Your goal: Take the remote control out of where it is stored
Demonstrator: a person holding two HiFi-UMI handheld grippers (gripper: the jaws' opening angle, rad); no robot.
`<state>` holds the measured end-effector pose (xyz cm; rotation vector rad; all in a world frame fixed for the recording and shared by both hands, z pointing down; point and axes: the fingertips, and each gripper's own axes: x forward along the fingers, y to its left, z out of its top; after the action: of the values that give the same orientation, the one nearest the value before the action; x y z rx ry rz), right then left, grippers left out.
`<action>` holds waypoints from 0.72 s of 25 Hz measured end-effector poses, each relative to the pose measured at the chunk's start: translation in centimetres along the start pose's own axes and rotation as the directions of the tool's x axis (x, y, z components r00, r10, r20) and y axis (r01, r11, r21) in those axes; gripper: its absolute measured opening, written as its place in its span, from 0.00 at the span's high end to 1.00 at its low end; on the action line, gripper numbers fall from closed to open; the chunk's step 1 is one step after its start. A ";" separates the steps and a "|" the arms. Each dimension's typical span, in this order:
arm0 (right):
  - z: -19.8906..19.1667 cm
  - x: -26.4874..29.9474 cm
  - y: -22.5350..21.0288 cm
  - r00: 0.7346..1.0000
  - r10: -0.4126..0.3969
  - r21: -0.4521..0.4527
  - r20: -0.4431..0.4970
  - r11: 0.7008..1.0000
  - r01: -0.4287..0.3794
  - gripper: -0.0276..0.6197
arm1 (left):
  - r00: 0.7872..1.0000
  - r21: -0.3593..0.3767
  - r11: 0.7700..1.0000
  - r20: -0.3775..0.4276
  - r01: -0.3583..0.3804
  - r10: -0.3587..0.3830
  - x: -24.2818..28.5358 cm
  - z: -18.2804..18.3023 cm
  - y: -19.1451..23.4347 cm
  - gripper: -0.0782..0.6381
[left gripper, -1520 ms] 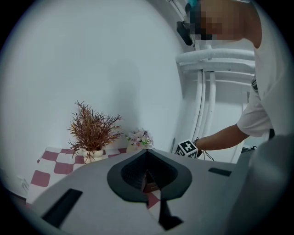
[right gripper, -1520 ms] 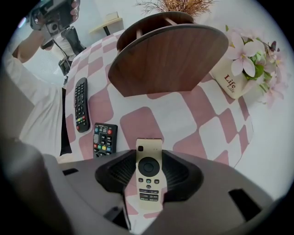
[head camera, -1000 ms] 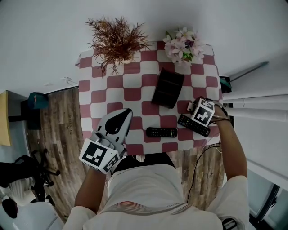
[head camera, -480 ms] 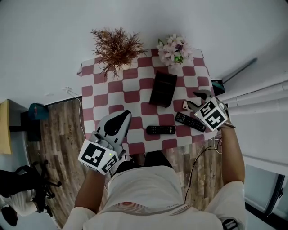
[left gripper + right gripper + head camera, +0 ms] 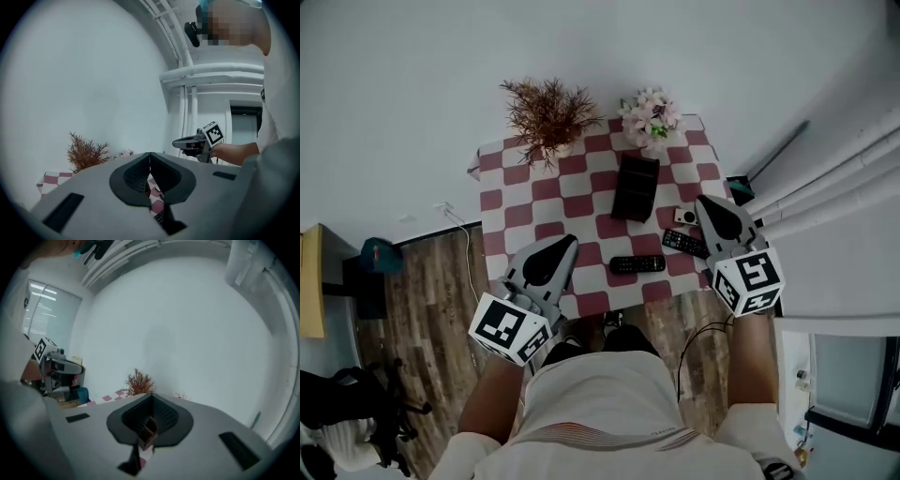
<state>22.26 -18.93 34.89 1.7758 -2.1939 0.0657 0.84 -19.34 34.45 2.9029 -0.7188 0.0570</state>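
Tongs clenched on nothing: my left tongs (image 5: pixel 567 244) and right tongs (image 5: pixel 705 204), just snapped closed, hang by the bench (image 5: pixel 581 192) and its remote (image 5: pixel 637 264).

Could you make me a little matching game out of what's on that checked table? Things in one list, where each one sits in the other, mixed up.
Things:
1. dried brown plant
2. pink flowers
3. dark holder
4. left remote control

Places, as seen from the head view:
A. near the middle of the table
B. far edge, left side
C. lying flat close to the near edge
D. far edge, right side

Pairs: 1-B, 2-D, 3-A, 4-C
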 end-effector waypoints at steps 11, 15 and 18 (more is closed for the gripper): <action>2.4 -5.7 7.2 0.975 -0.107 0.208 0.193 0.976 0.066 0.94 | 0.998 0.064 0.997 0.046 -0.043 0.040 -5.5 1.9 -0.6 0.88; 2.4 -6.6 8.4 0.973 -0.137 0.204 0.185 0.974 0.098 0.94 | 0.998 0.069 0.997 0.047 -0.039 0.035 -6.4 1.9 -0.6 0.88; 2.3 -7.1 8.9 0.974 -0.143 0.201 0.176 0.974 0.107 0.94 | 0.998 0.066 0.997 0.051 -0.026 0.023 -6.8 1.9 -1.0 0.88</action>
<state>14.47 -10.74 32.24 2.1019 -2.2634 0.0825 -4.72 -15.59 31.97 2.9686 -0.7754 0.0104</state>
